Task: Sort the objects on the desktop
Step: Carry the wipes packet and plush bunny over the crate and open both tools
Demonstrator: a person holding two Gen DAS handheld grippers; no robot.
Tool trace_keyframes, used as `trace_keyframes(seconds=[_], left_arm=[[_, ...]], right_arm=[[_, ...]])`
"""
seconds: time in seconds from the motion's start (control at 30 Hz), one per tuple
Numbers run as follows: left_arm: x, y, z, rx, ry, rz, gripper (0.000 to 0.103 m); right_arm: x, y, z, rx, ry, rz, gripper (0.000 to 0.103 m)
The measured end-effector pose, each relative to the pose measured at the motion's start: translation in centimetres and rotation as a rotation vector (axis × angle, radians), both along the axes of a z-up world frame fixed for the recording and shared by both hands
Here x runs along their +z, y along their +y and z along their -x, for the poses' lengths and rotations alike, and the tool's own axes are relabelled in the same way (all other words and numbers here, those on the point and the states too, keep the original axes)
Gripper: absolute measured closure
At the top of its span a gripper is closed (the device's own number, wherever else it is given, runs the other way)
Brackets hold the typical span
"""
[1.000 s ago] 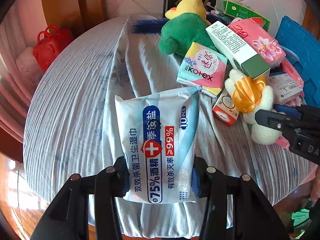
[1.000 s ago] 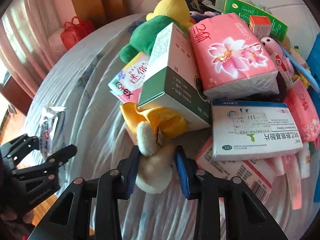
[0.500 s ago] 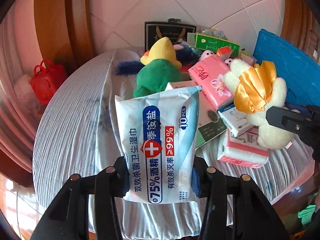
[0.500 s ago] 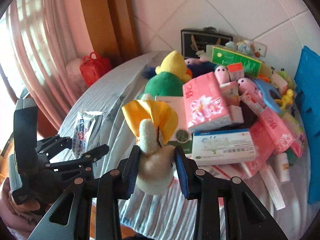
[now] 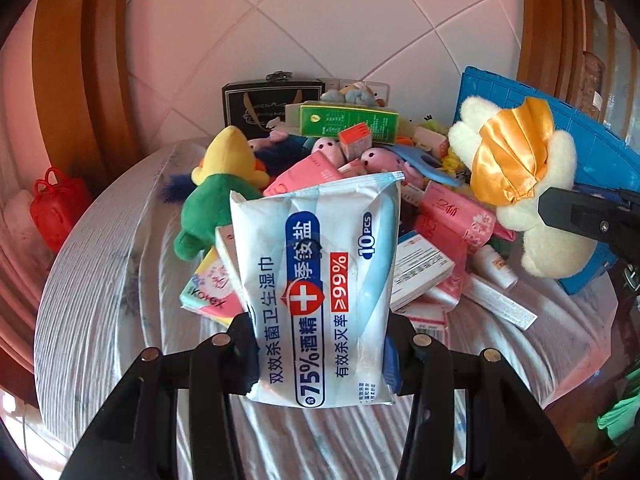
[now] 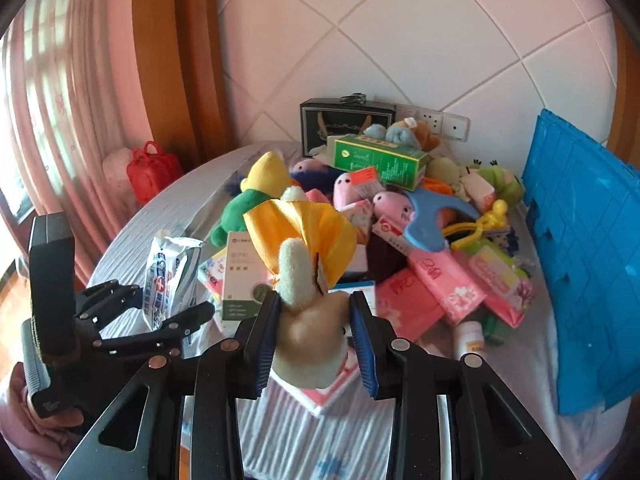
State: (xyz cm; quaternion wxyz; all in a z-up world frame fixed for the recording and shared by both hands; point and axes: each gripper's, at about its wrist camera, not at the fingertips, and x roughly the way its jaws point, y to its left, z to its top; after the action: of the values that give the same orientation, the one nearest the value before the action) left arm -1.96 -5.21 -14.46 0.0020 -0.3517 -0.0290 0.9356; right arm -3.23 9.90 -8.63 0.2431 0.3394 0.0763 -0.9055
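One pack of disinfecting wipes (image 5: 320, 296) was gripped upright by the left gripper (image 5: 320, 354), whose two jaws were pressed against its sides, so that the pack was carried in the air above the desk (image 5: 92, 312). One cream plush toy (image 6: 308, 336) with a yellow satin cape was squeezed between the blue pads of the right gripper (image 6: 316, 336), also clear of the desk (both grippers could be seen in each other's view, with the left one held by a hand in a pink sleeve (image 6: 36, 420)).

Beyond them, a striped cloth was spread over the desk, and a heap was piled on its far half. Near its front, one white and green box (image 6: 240, 280) and one blue-printed medicine box (image 5: 420, 272) were counted, with one small white bottle (image 6: 468, 338) beside them. Several pink tissue packs were seen; three could be told apart for certain. Further back lay one green and yellow plush toy (image 5: 216, 192), two pink plush figures, one blue plastic piece (image 6: 432, 216) and one long green box (image 6: 380, 158). One blue crate (image 6: 584, 256) was leaned at the right, one black case (image 6: 344, 124) was stood against the tiled wall, and one red bag (image 6: 152, 172) was placed off to the left.
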Motion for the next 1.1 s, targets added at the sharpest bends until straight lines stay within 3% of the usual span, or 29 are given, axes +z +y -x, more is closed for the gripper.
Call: trace_keyframes(seconds=[0.2, 0.37, 0.6, 0.8, 0.97, 1.1], left_arm=[[2.1, 7.8, 3.3, -0.041, 0.028, 0.052, 0.057], [5.0, 14.6, 6.0, -0.100, 0.077, 0.046, 0.057], [11.1, 24.9, 8.7, -0.208, 0.215, 0.065, 0.057], [16.0, 33.3, 10.8, -0.264, 0.317, 0.058, 0.057], [19.0, 38.7, 12.5, -0.306, 0.338, 0.013, 0.057], [20.9, 42.2, 14.4, -0.353, 0.285, -0.093, 0.057]], right_arm=[[2.2, 7.1, 1.2, 0.009, 0.049, 0.015, 0.069], [5.2, 13.8, 1.7, -0.024, 0.133, 0.043, 0.069], [9.8, 25.9, 1.6, -0.159, 0.310, 0.117, 0.069], [11.6, 36.5, 2.9, -0.309, 0.392, 0.125, 0.069], [12.6, 43.2, 4.9, -0.391, 0.410, 0.098, 0.069], [13.4, 47.0, 7.0, -0.432, 0.436, 0.050, 0.069]])
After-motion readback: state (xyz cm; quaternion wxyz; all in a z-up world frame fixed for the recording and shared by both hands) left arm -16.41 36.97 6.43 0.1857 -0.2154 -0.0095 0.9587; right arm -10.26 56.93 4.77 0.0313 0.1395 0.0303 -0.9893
